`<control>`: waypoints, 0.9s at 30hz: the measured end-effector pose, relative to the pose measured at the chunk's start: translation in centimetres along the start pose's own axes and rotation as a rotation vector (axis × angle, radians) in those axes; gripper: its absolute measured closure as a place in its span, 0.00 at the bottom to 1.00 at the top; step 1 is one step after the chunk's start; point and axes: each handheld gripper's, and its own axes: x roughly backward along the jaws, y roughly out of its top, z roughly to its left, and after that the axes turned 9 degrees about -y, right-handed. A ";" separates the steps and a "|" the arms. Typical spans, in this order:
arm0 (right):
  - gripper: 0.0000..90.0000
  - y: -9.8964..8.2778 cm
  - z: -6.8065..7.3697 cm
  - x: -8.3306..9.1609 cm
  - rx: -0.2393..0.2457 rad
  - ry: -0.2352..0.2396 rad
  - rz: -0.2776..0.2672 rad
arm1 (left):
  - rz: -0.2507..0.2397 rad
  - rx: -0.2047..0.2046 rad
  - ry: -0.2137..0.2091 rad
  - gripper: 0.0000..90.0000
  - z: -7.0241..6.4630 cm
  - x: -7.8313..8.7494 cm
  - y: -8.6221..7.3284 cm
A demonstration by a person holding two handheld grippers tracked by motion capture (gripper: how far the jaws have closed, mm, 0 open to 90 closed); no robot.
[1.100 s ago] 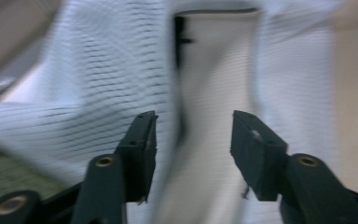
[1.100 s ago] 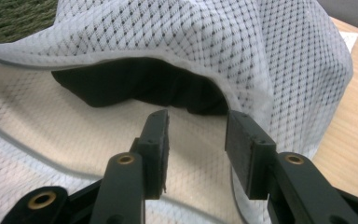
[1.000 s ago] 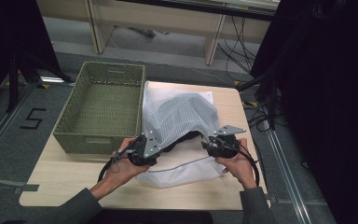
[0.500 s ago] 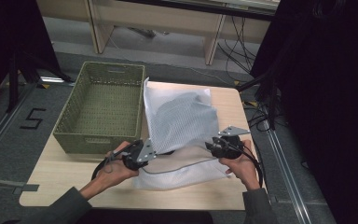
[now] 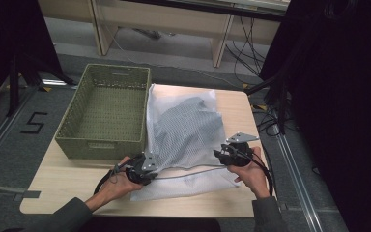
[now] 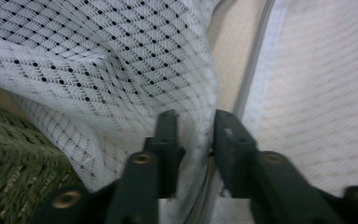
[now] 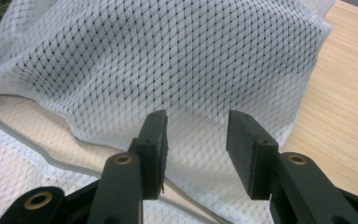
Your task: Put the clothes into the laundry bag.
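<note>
At the worktop's (image 5: 67, 186) near edge, the left claw (image 5: 150, 170) sits at about 7 o'clock of the white mesh bag (image 5: 186, 130), its jaws having just been opening, slightly apart with a fold of mesh (image 6: 193, 135) between them; the right claw (image 5: 221, 155), at about 4 o'clock, stands apart over the mesh without pressing it; the bag, with a dark garment (image 5: 188, 123) inside, lies mid-worktop; the green woven basket (image 5: 104, 108) touches it at 9 o'clock; on the floor, at 9 o'clock of the basket, a black "5" (image 5: 33, 123).

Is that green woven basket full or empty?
Empty. In the high view the green woven basket shows a bare bottom; the white mesh laundry bag lies beside it on the table, not inside.
</note>
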 end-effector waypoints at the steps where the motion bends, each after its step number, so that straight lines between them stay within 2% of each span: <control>1: 0.62 0.1 0.0 0.1 -0.002 0.003 -0.004 | -0.022 0.003 0.003 0.65 -0.2 0.4 0.3; 2: 0.60 0.0 -0.1 0.0 0.005 0.002 -0.033 | -0.042 0.004 0.006 0.60 -0.3 0.9 0.5; 4: 0.55 0.0 -0.1 0.2 -0.004 0.002 -0.037 | -0.090 0.020 0.008 0.51 -0.5 1.9 0.9; 6: 0.52 0.0 0.0 0.3 -0.015 0.000 -0.033 | -0.138 0.068 0.006 0.45 -0.6 2.9 1.1; 7: 0.51 0.0 -0.1 0.3 0.006 0.005 -0.036 | -0.152 0.083 0.005 0.44 -0.6 3.5 1.2; 8: 0.50 0.0 0.2 0.5 -0.047 0.012 -0.022 | -0.172 0.087 0.007 0.43 -0.7 3.9 1.2; 9: 0.50 0.0 0.3 0.4 -0.043 0.003 -0.048 | -0.185 0.093 0.013 0.42 -0.7 4.3 1.2; 10: 0.49 -0.1 0.1 0.4 -0.022 0.005 -0.051 | -0.194 0.084 0.022 0.41 -0.7 4.9 1.1; 11: 0.48 -0.1 0.3 0.5 -0.034 0.000 -0.049 | -0.208 0.106 0.028 0.40 -0.8 5.4 1.0; 12: 0.47 0.0 0.7 0.9 -0.089 0.007 -0.024 | -0.217 0.112 0.031 0.39 -0.7 5.9 0.8; 13: 0.46 0.0 0.4 0.8 -0.047 0.010 -0.043 | -0.223 0.122 0.030 0.38 -0.7 6.2 0.7; 15: 0.45 -0.1 0.7 0.8 -0.071 0.001 -0.054 | -0.227 0.122 0.040 0.38 -0.6 6.8 0.2; 17: 0.44 -0.2 0.8 0.9 -0.069 0.014 -0.060 | -0.231 0.141 0.022 0.37 -0.5 7.2 -0.3; 18: 0.43 -0.1 0.9 1.2 -0.082 0.036 -0.026 | -0.226 0.153 0.017 0.36 -0.5 7.4 -0.5; 19: 0.43 -0.1 1.0 1.2 -0.077 0.042 -0.035 | -0.224 0.148 0.017 0.36 -0.4 7.6 -0.7; 20: 0.42 -0.1 1.2 1.1 -0.075 0.041 -0.045 | -0.254 0.157 0.019 0.36 -0.5 7.5 -0.9; 21: 0.42 -0.1 1.3 1.3 -0.074 0.055 -0.030 | -0.240 0.154 0.019 0.36 -0.5 7.8 -1.0; 22: 0.42 -0.2 1.6 1.3 -0.085 0.054 -0.043 | -0.236 0.156 0.012 0.35 -0.5 8.1 -1.2; 23: 0.41 -0.1 1.7 1.5 -0.086 0.070 -0.027 | -0.247 0.167 0.018 0.35 -0.6 8.2 -1.3; 24: 0.41 -0.3 1.7 1.2 -0.050 0.061 -0.069 | -0.247 0.156 0.016 0.34 -0.4 8.3 -1.4; 25: 0.41 -0.2 1.9 1.4 -0.065 0.073 -0.041 | -0.255 0.176 0.022 0.33 -0.5 8.3 -1.6; 27: 0.40 -0.3 2.1 1.5 -0.049 0.081 -0.041 | -0.268 0.188 0.017 0.32 -0.5 8.5 -1.9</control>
